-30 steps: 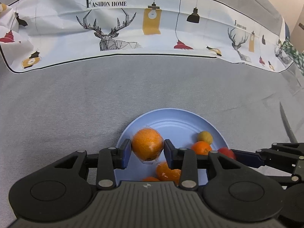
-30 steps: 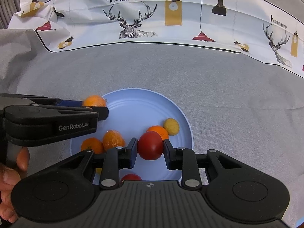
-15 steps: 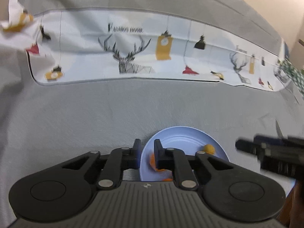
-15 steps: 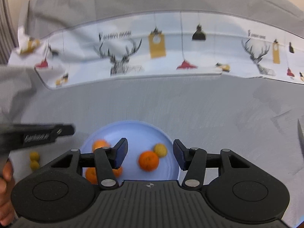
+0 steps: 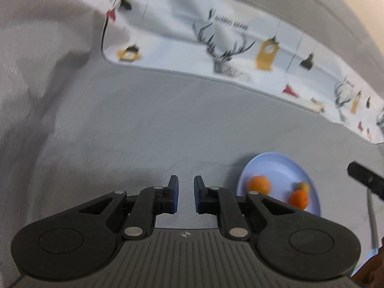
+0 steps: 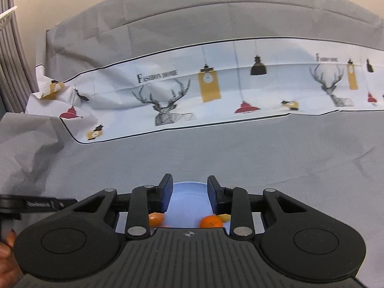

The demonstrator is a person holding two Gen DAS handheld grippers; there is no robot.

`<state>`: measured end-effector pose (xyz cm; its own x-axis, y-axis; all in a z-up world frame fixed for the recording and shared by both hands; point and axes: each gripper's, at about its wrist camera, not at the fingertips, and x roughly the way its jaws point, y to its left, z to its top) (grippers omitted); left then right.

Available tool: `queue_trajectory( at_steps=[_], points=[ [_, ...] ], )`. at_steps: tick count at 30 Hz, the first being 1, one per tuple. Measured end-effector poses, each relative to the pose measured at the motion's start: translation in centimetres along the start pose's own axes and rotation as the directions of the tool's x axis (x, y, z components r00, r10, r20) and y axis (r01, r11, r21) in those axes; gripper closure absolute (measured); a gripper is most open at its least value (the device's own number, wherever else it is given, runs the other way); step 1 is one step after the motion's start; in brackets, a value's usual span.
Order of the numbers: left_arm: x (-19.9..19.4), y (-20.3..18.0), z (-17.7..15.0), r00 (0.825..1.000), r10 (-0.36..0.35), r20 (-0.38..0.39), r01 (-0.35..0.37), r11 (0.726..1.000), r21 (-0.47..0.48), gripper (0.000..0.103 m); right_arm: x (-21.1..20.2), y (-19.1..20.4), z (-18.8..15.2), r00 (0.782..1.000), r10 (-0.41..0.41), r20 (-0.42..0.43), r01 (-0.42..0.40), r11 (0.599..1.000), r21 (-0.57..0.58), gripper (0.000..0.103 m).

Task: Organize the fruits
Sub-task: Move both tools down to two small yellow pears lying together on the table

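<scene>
Fruits (image 5: 258, 184) lie on the blue plate (image 5: 276, 160). In the left wrist view that plate is at about 4 o'clock, low on the right side. Two of them are orange and one is small and yellow. They sit apart from each other on the side of the plate nearest the camera. The left gripper (image 5: 184, 182) hangs over the bare grey bench (image 5: 144, 132), beside the plate and not over it. Its jaws are almost closed, with nothing in them. The printed cloth (image 5: 228, 55) with deer on it runs across at 12 o'clock. In the right wrist view the plate shows at 6 o'clock, right behind the right gripper (image 6: 188, 182). Its jaws have just been closing, but they are a fair way apart and nothing is between them. Both look ready to fetch another fruit. To do that well, open the jaws wide first and come down with one pad on each side of the fruit's fattest part. Squeeze softly, then set it in a free spot on the plate. The fruits look round like balls, so they have no long side. I cannot tell which way their stems point. The plate lies flat with its open side up.
</scene>
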<state>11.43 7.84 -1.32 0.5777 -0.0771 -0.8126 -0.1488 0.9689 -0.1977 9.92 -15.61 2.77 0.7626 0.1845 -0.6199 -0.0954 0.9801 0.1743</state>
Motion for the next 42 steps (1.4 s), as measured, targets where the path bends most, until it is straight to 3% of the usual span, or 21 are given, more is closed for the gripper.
queue_trajectory(
  at_steps=[9,14,20,31,36,39,42],
  points=[
    [0.2,2.7,0.1,0.999,0.022,-0.045,-0.023,0.999,-0.024,0.089,1.3,3.9,-0.4,0.998,0.067,-0.014,-0.068,0.997,-0.032,0.07],
    [0.0,4.4,0.3,0.998,0.021,-0.054,-0.026,0.995,-0.092,0.089,1.7,5.0,-0.5,0.994,0.104,-0.026,-0.105,0.994,-0.042,0.084],
    [-0.5,6.9,0.4,0.998,-0.001,-0.062,-0.011,0.981,-0.193,0.089,2.7,5.4,-0.6,0.99,0.131,-0.051,-0.131,0.991,0.009,0.087],
    [-1.3,9.6,0.4,0.998,-0.006,-0.059,-0.012,0.958,-0.287,0.088,5.0,12.6,-3.6,0.928,0.289,-0.233,-0.314,0.946,-0.077,0.086],
    [-1.7,10.2,0.3,0.998,-0.015,-0.055,-0.002,0.957,-0.289,0.087,6.3,16.2,-5.6,0.905,0.306,-0.297,-0.363,0.917,-0.163,0.086],
    [-1.6,10.5,0.2,0.998,-0.021,-0.061,0.002,0.958,-0.287,0.085,7.2,17.5,-6.7,0.897,0.296,-0.328,-0.367,0.912,-0.183,0.08],
    [-1.6,10.6,0.1,0.997,-0.03,-0.066,0.01,0.96,-0.278,0.08,8.0,18.7,-7.4,0.894,0.291,-0.341,-0.372,0.906,-0.203,0.068]
  ],
)
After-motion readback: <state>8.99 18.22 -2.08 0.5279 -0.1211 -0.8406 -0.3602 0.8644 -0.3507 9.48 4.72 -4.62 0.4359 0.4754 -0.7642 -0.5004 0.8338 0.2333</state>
